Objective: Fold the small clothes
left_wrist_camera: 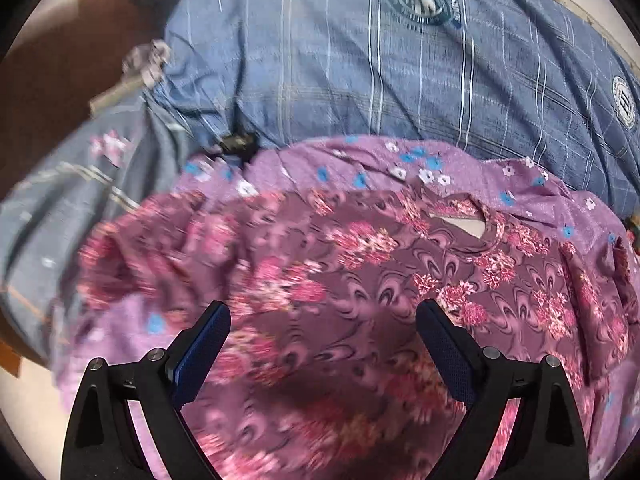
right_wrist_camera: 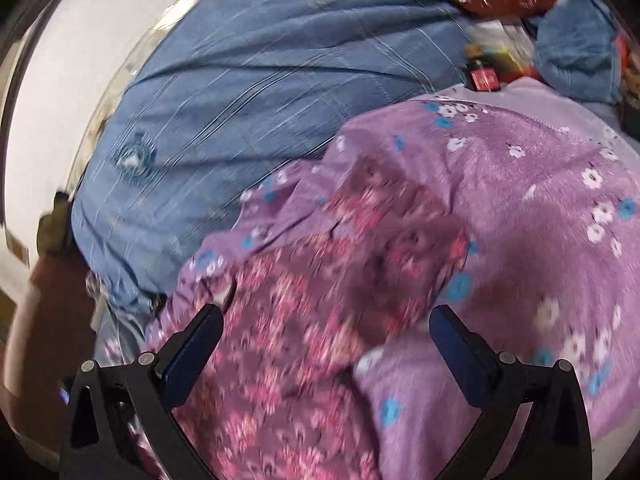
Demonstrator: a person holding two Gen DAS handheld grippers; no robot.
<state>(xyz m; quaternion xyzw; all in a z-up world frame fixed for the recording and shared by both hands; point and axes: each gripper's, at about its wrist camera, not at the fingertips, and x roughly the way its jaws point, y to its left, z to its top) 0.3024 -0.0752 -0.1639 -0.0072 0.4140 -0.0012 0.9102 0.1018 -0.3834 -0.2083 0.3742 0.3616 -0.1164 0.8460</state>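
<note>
Hovering over the bed, the left gripper and right gripper were held wide apart at the fingers, with nothing gripped. Beneath both, a maroon floral garment was spread, its neckline seen in the left view, on a lilac flowered blanket. Beyond, a blue striped duvet was heaped; the views were blurred.

We see a bed covered by a lilac flowered blanket. Straight ahead of our left hand-held gripper, a maroon floral garment lies on it; beyond it rests a blue plaid pillow.
</note>
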